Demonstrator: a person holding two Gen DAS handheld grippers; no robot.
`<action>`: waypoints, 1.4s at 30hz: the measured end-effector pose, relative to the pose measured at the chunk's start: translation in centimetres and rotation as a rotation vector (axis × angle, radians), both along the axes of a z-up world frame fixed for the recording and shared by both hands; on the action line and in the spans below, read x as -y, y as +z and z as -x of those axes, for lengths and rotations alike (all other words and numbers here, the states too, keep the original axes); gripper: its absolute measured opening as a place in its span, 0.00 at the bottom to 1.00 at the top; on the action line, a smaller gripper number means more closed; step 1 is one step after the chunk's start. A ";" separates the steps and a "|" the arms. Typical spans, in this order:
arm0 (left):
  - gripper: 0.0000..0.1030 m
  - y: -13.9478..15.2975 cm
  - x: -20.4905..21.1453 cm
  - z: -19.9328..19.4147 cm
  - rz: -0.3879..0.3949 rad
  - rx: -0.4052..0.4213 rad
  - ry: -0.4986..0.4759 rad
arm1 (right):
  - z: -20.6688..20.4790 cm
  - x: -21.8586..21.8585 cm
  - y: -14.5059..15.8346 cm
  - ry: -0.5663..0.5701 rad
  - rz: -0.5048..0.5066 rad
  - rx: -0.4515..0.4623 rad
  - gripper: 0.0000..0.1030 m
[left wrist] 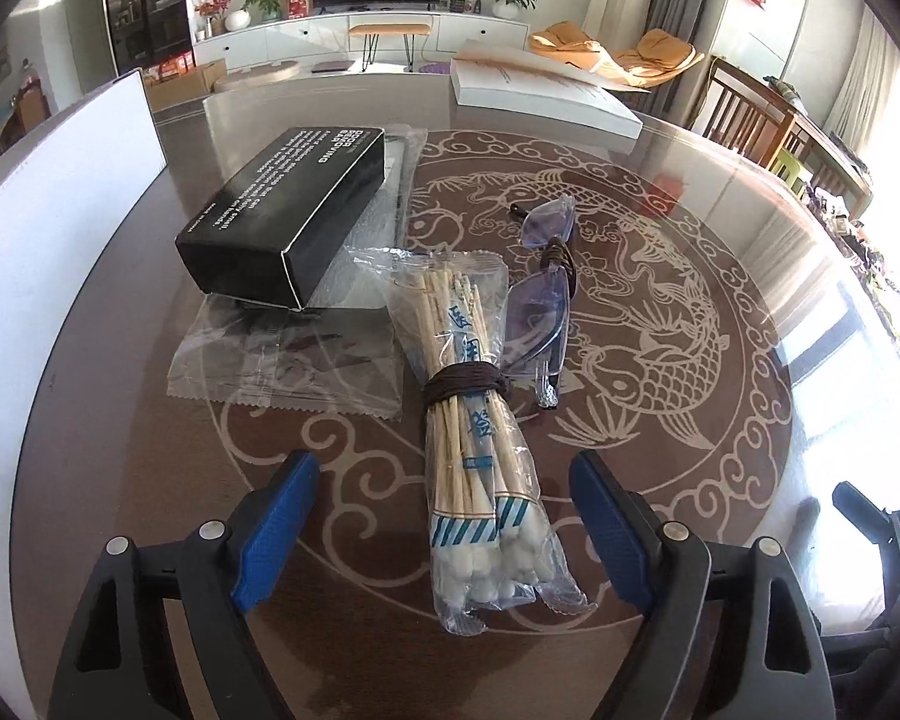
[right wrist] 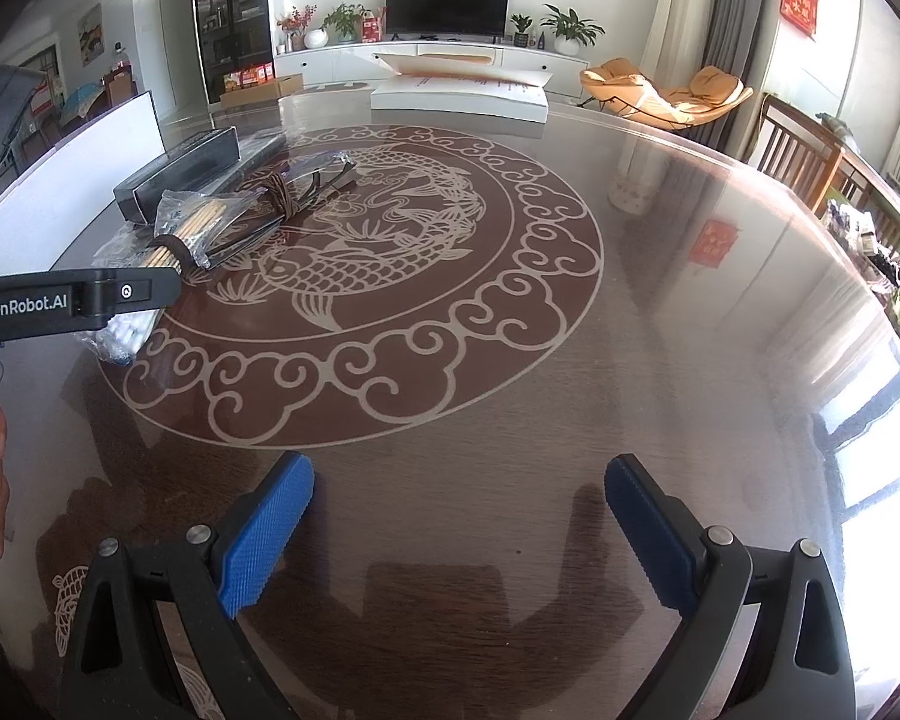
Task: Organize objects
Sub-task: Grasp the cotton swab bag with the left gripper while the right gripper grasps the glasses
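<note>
Straddling the near end of the bagged cotton-swab bundle (left wrist: 480,450) on the desk (left wrist: 660,540), long axis running away, left hand-held gripper (left wrist: 444,534) wide and untouching (right hand-held gripper (right wrist: 459,531) wide, empty, well apart).

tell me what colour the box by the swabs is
Black with white print, clearest in the left wrist view: box.

The bench (left wrist: 720,276) is glossy, mirror-smooth glass over dark wood. Wooden swabs (left wrist: 480,444) sit in crinkly clear plastic; the box (left wrist: 282,210) is matt black card.
</note>
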State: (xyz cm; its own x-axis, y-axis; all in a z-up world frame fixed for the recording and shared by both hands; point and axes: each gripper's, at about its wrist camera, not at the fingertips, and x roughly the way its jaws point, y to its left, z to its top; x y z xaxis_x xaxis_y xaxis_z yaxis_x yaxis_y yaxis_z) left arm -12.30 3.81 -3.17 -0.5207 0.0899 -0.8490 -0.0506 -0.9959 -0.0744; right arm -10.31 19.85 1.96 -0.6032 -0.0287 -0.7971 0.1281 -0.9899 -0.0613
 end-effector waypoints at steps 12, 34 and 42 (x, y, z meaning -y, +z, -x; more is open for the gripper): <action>0.35 0.3 2.6 -7.3 0.113 -0.078 0.007 | -0.1 0.1 0.0 -0.002 -0.014 -0.004 0.96; 0.70 -0.2 8.2 -10.1 0.046 -0.064 0.205 | 2.5 -0.2 0.2 0.025 0.082 0.079 0.99; 0.73 -0.2 8.6 -10.2 0.019 -0.066 0.206 | 13.0 7.3 3.2 0.087 0.271 0.136 0.86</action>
